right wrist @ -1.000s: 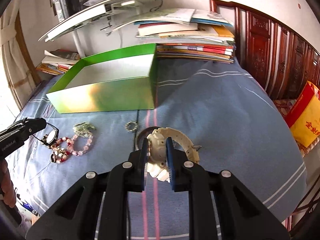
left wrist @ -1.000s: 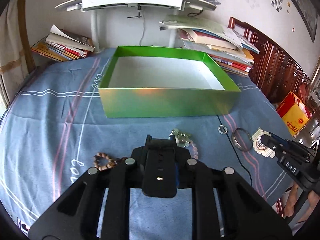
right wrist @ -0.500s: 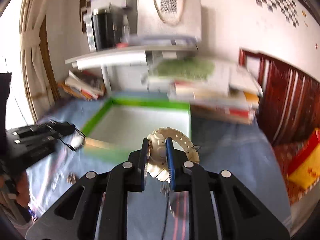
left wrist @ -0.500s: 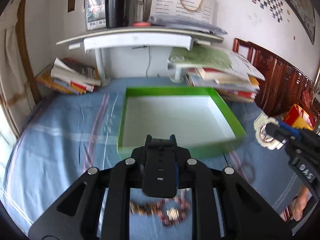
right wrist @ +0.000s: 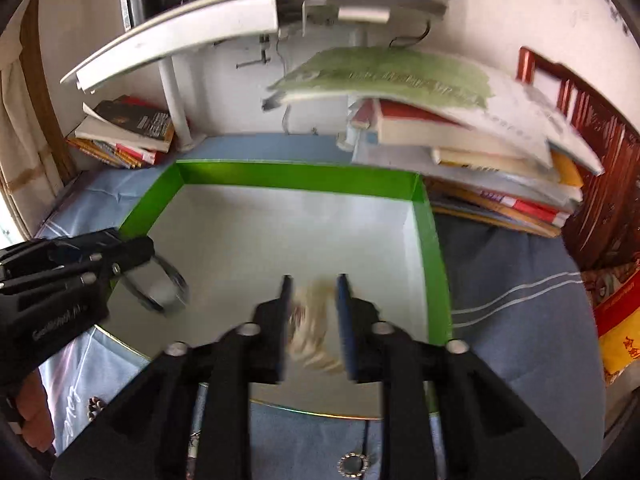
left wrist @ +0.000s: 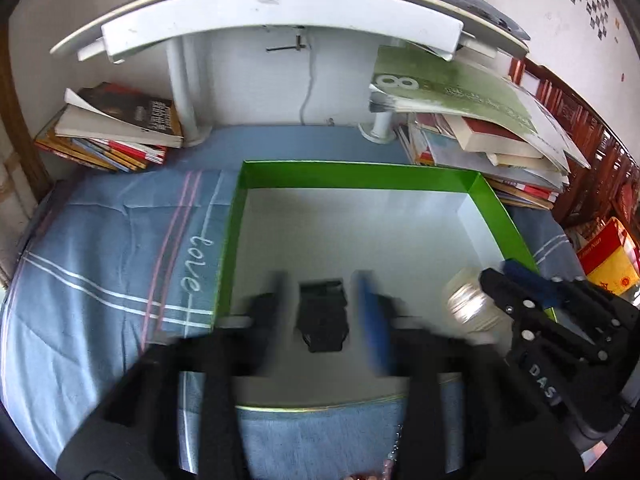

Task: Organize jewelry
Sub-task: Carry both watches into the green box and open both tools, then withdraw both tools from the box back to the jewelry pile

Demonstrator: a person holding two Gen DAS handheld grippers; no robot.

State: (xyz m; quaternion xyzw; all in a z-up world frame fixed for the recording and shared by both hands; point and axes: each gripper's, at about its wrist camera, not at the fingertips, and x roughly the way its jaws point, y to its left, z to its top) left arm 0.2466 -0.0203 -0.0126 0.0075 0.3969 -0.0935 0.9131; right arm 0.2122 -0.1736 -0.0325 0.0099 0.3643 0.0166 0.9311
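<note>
Two hand-held grippers over one green box with a white floor, set on a blue striped bedsheet.

Far left: a stack of books against the wall, under a white shelf.

Left gripper: angled downward over the near left part of the box, fingers blurred. Its jaws are opening; a black watch sits in the gap between them, clear of both pads, over the box floor. In the right wrist view this gripper enters from the left edge, with the watch showing as a blurred dark loop with a pale face just beyond its tip; a bit of the person's hand shows beneath it.

Right gripper: angled downward over the near right part of the box. Its jaws are opening; a cream-coloured watch, heavily blurred, lies between the pads, and whether they touch it cannot be told. In the left wrist view the right gripper comes in from the right, with the pale watch just beyond its tip, over the box's right side.

Near edge: a small ring-shaped trinket on the sheet, outside the box.

Far right: a tall pile of books and papers, then dark wooden furniture and a red and yellow packet.
</note>
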